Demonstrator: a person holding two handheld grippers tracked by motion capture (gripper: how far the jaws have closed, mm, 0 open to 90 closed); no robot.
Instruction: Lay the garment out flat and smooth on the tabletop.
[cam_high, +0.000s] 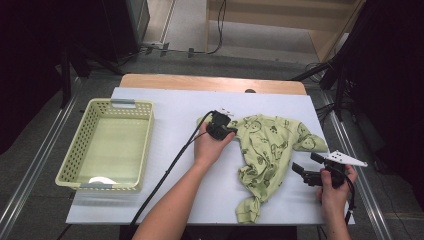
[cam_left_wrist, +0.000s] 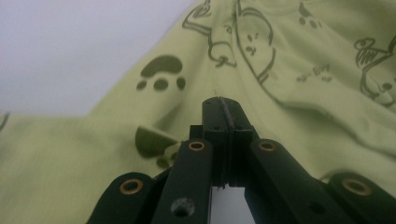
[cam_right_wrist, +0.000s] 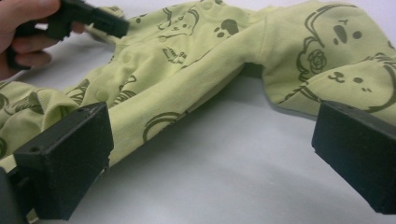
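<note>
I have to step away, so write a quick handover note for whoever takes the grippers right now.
Left gripper: jaws shut, at the garment's upper left edge; whether cloth is pinched I cannot tell.
Right gripper: open, holding nothing, low beside the garment's right side.
Green baby garment: spread loosely and creased on the white table.
Basket: at the table's left, nothing in it.
Done: nothing folded or binned.
Left: probably fold the garment and put it in the basket.

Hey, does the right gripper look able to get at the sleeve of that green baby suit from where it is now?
Probably yes. The right gripper is open beside the baby suit, and the sleeve lies flat on bare table straight ahead, nothing between.
</note>
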